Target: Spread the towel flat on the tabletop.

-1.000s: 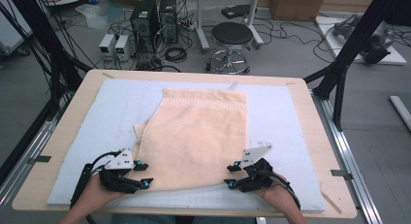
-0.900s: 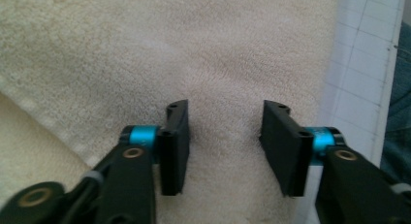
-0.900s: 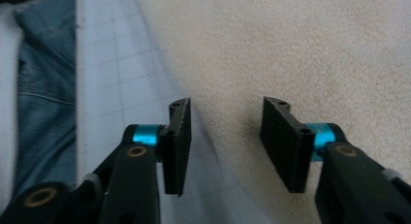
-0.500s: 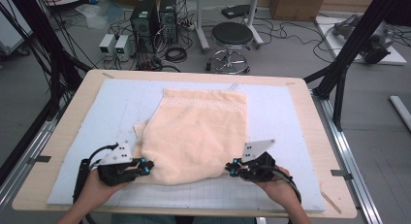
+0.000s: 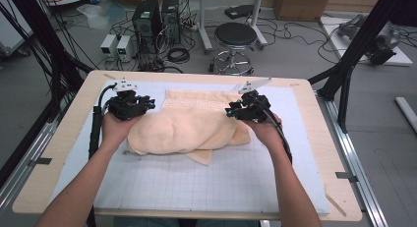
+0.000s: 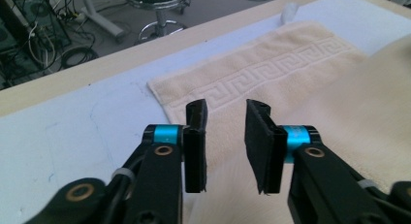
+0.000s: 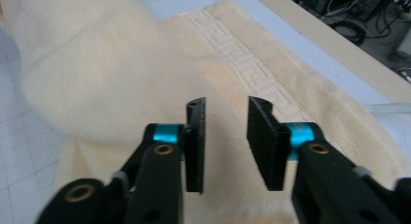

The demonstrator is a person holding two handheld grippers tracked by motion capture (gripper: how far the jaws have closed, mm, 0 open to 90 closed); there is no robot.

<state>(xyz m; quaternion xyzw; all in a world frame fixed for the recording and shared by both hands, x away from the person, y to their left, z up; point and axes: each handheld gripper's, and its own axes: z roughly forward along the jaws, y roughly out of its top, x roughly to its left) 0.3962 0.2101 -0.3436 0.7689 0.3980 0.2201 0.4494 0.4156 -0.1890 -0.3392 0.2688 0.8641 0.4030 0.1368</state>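
Item: peach terry-cloth towel w/ woven key-pattern band (image 5: 189,126), bunched betw. left gripper (image 6: 225,139) and right gripper (image 7: 226,139); both w/ jaws apart, empty. Soft, light, floppy; we'd pinch hem corners.

Towel (image 5: 189,126) sits bunched on the mat (image 5: 196,183), toward the table's (image 5: 59,153) far side. Left gripper (image 5: 129,105) is at its left end, right gripper (image 5: 244,110) at its right.

Left claw (image 5: 147,105) jaws parted, right claw (image 5: 231,110) jaws parted, both forearms stretched forward
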